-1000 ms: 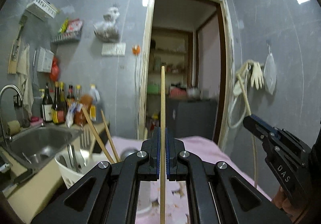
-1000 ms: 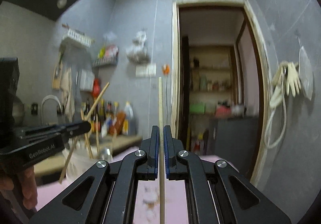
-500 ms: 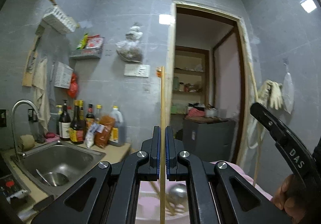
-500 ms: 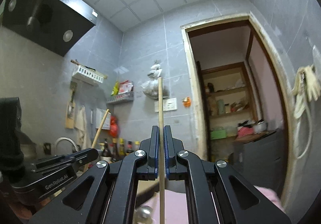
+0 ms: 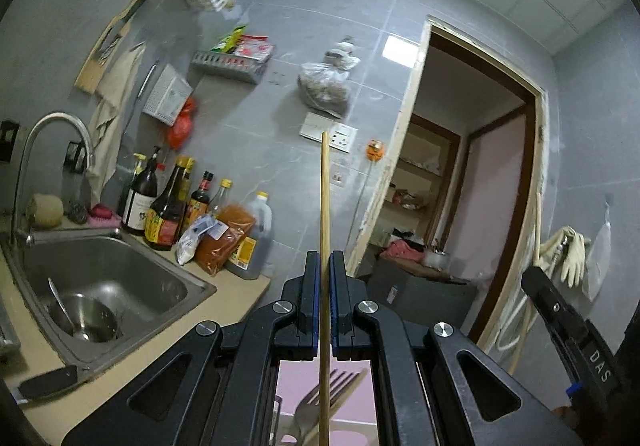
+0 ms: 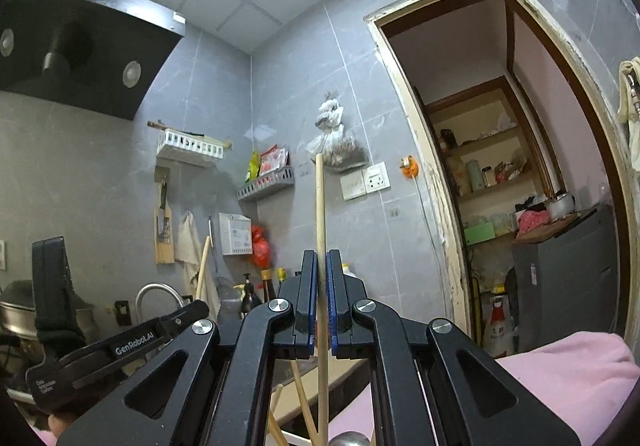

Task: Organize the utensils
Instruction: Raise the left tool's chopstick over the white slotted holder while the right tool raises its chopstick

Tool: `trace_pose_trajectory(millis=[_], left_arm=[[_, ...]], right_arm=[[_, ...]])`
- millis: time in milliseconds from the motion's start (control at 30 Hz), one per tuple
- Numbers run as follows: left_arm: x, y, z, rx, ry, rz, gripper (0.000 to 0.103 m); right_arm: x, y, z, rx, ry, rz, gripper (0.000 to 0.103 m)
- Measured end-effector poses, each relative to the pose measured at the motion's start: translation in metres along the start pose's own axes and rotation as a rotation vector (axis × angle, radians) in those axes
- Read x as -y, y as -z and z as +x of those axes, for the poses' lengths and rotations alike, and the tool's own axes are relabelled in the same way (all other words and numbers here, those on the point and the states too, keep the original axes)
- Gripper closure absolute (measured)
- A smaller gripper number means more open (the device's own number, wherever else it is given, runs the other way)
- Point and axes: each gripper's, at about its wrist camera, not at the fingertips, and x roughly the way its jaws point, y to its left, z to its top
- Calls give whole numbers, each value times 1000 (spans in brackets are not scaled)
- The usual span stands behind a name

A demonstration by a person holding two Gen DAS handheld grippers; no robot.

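Observation:
My left gripper [image 5: 324,266] is shut on a wooden chopstick [image 5: 324,198] that stands upright between the jaws. Below it, between the arms, a metal fork [image 5: 316,402] and a wooden utensil stick up over the pink cloth. My right gripper [image 6: 318,266] is shut on a second wooden chopstick [image 6: 319,206], also upright. Under it I see more chopsticks [image 6: 302,406] and a round metal utensil end [image 6: 350,439]. The right gripper shows at the right edge of the left wrist view [image 5: 560,322]. The left gripper shows at lower left in the right wrist view [image 6: 120,342], with its chopstick [image 6: 203,266] above it.
A steel sink [image 5: 100,278] with a bowl and spoon and a tap [image 5: 48,150] is on the left. Sauce bottles [image 5: 168,202] stand on the counter behind it. A pink cloth [image 6: 560,366] covers the surface at lower right. An open doorway [image 6: 500,166] is ahead.
Both grippers have tilted upward with their chopsticks, so more wall and ceiling shows. The white utensil holder seen a second ago has dropped out of the left wrist view.

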Motion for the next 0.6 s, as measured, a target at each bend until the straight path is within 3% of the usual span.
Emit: trace_pose_trajectory(millis=[200, 600], left_arm=[[-2, 12, 1, 20, -41, -17, 101], [19, 42, 6, 17, -48, 163, 101]], right_arm=[[10, 16, 7, -2, 31, 31, 100], [11, 43, 15, -51, 64, -3, 100]])
